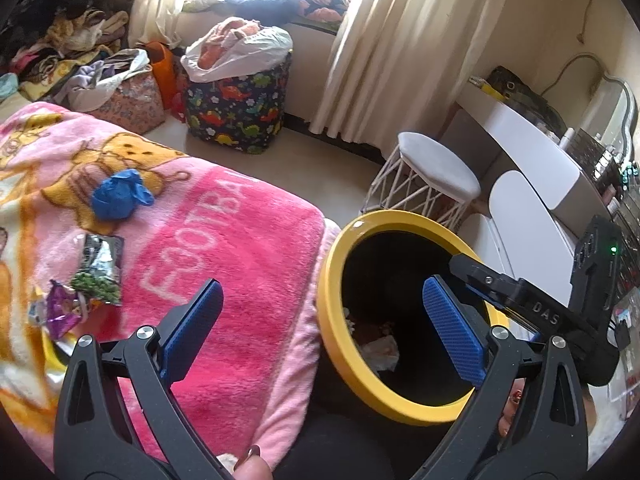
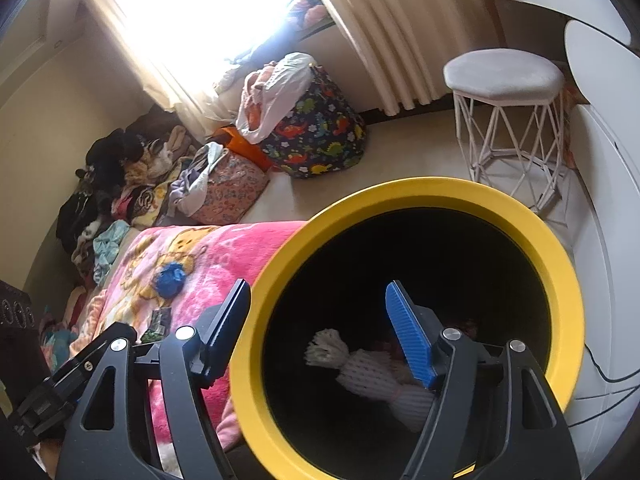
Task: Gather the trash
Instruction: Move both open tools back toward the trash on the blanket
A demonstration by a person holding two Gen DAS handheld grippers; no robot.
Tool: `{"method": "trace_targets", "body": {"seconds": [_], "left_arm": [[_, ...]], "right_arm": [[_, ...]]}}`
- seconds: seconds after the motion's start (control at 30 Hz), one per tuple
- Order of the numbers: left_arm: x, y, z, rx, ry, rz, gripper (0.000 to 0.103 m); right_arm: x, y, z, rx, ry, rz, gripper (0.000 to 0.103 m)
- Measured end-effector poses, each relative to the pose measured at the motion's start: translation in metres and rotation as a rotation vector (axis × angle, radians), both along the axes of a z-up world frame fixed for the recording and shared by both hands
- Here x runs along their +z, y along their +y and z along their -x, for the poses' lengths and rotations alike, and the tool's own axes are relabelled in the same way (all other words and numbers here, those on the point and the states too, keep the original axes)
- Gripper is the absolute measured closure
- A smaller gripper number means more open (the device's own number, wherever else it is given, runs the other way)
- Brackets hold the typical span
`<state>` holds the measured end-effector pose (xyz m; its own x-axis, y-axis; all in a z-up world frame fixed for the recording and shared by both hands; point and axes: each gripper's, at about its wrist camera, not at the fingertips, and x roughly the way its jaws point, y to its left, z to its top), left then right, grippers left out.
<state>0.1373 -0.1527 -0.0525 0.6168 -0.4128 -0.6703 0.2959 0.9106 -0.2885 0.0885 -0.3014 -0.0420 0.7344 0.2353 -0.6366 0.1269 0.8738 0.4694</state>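
A black bin with a yellow rim (image 1: 334, 280) (image 2: 520, 216) stands beside a bed with a pink blanket (image 1: 248, 264) (image 2: 224, 256). A white foam net wrapper (image 2: 372, 368) lies inside it with other scraps (image 1: 380, 350). On the blanket lie a crumpled blue bag (image 1: 118, 196) (image 2: 170, 274), a silver-green snack packet (image 1: 100, 270) (image 2: 158, 326) and a purple wrapper (image 1: 62, 312). My left gripper (image 1: 324, 312) is open and empty, straddling the bin's near-left rim. My right gripper (image 2: 320, 312) is open and empty over the bin's mouth; it also shows in the left wrist view (image 1: 520, 300).
A dinosaur-print fabric basket (image 1: 240, 108) (image 2: 316, 136) with a white bag stands by the curtains. A white wire stool (image 1: 432, 176) (image 2: 512, 120) and a white desk (image 1: 532, 152) are to the right. Piles of clothes (image 1: 68, 52) (image 2: 132, 184) lie at the far left.
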Motion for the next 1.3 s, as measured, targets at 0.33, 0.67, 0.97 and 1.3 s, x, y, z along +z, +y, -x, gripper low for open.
{"method": "trace_targets", "body": {"seconds": [0.33,0.67,0.97,1.3], "left_arm": [[0.007,0.037,0.002,0.091,-0.028,-0.001,0.011],[0.008,0.078,0.002,0.191,-0.038,-0.005,0.011],[0.009,0.106,0.002,0.25,-0.04,-0.011,0.011],[0.002,0.136,0.003,0.307,-0.024,-0.016,0.011]], "right_arm": [[0.011,0.027,-0.009,0.069,-0.024,0.025,0.032],[0.021,0.064,-0.025,0.168,-0.036,0.047,0.031],[0.025,0.096,-0.034,0.249,-0.044,0.059,0.028],[0.029,0.13,-0.048,0.333,-0.043,0.067,0.028]]}}
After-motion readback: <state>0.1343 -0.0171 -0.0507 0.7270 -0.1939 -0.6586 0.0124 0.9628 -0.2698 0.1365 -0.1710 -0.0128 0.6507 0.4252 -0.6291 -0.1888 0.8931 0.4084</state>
